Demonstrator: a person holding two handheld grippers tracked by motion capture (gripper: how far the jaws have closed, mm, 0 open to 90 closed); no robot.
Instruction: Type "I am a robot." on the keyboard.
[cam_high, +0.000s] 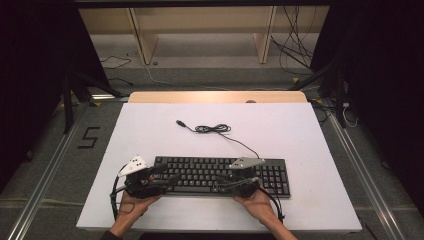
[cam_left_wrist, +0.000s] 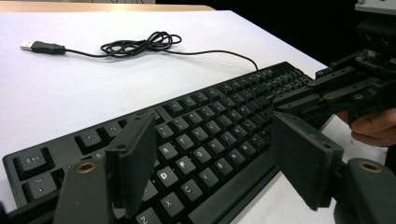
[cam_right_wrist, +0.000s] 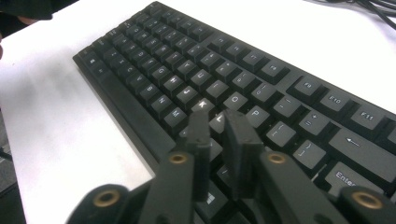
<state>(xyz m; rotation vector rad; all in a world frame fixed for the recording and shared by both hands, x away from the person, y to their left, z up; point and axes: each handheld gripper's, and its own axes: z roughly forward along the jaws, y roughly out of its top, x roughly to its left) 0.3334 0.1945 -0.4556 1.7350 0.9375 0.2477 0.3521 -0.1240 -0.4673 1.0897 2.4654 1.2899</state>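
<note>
A black keyboard (cam_high: 220, 175) (cam_left_wrist: 210, 121) (cam_right_wrist: 187, 65) lies on the white table top (cam_high: 150, 125) near its front edge. Its thin cable (cam_high: 212, 129) (cam_left_wrist: 140, 45) is coiled behind it and ends in a loose USB plug (cam_high: 180, 122) (cam_left_wrist: 32, 45). My left gripper (cam_high: 162, 177) (cam_left_wrist: 212, 126) is open wide just over the keyboard's left keys, with nothing between the pads. My right gripper (cam_high: 222, 184) (cam_right_wrist: 217, 119) hovers low over the keys right of the middle. Its pads are almost together, leaving a narrow slit with nothing in it. It also appears in the left gripper view (cam_left_wrist: 280, 102).
A hand (cam_high: 132, 205) holds the left gripper and another hand (cam_high: 257, 202) the right one, both at the table's front edge. Bare white surface lies behind and beside the keyboard. A wooden strip (cam_high: 217, 96) borders the far edge, with floor cables and shelving beyond.
</note>
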